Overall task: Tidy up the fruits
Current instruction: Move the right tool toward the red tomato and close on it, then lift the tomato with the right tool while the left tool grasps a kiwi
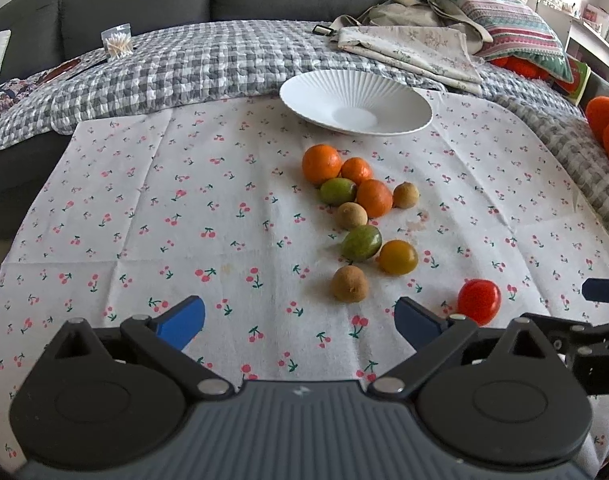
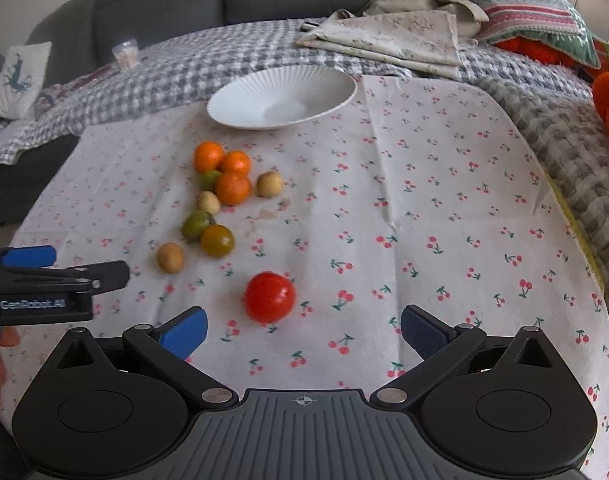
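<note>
The left gripper hangs low over the white cherry-printed cloth with its blue-padded jaws spread wide and nothing between them; ahead of it and a little to its right the loose fruit runs away in a ragged line, beginning with a round brown rough-skinned fruit just beyond its right finger, then a green oval fruit touching a yellow-green round one, and further off a tight cluster of three orange mandarins with another green fruit and two more brown ones; beyond the cluster, well ahead, sits the white ribbed ceramic plate, bare, which I judge to be where the fruit is meant to go, since nothing has reached it yet; the glossy red tomato lies apart from the rest, close off the left gripper's right finger.

The right gripper is likewise spread wide and empty; the tomato sits just ahead of it, slightly toward its left finger, so it looks like the nearest pick for this hand; the other fruit lie ahead-left, the plate far ahead; both tools seem poised side by side to share the work.
</note>
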`<state>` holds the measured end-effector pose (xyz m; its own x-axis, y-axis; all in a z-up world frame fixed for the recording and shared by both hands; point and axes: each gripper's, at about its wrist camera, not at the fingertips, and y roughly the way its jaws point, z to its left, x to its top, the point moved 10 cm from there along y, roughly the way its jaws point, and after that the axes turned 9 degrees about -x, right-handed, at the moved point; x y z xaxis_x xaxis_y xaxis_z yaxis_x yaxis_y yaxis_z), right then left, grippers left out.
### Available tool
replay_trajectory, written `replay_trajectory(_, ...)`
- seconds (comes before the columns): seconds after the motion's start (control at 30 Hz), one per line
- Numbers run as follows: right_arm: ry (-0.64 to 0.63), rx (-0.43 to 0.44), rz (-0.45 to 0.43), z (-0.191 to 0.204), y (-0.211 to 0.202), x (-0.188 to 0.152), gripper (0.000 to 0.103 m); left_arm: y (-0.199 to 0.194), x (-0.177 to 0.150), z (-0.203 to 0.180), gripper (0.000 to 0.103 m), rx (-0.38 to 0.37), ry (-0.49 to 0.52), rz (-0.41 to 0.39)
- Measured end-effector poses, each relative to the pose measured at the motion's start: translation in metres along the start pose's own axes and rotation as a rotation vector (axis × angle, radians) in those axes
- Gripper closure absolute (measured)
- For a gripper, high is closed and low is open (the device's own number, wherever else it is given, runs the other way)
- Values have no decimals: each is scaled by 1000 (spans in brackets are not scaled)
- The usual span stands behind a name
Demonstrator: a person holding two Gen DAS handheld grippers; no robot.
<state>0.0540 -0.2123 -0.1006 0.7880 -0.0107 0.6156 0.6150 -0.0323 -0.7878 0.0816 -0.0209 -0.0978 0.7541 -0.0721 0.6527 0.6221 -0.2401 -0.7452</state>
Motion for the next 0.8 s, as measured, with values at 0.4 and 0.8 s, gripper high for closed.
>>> replay_trajectory(0.4,-27,-12,15,11,33,-1,4,15,-3,10,3,39,8,17)
replay_trajectory(0.8,-21,99,24,28,39,3,71,23,-7,11,8,22,39,30)
